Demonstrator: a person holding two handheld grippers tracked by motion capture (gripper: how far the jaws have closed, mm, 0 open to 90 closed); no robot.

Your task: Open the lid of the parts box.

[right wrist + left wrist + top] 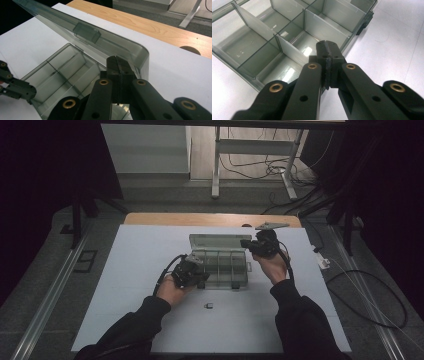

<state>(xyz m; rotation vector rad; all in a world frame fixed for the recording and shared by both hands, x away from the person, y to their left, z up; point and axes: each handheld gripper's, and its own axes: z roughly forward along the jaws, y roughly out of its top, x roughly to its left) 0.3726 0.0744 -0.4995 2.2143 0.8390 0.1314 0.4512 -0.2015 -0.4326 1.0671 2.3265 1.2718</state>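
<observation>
We see a clear, smoke-tinted plastic box [220,262] sitting open in the middle of the white table [135,270], its lid [82,35] tilted up at the far side. Thin dividers split it into compartments, and those we can see hold nothing. Our left gripper [327,50], jaws pressed together on nothing, hovers over the box's near corner. Our right gripper [117,65], likewise pressed together, sits by the lid's corner. A small dark piece [208,305] lies on the table, nearer us.
</observation>
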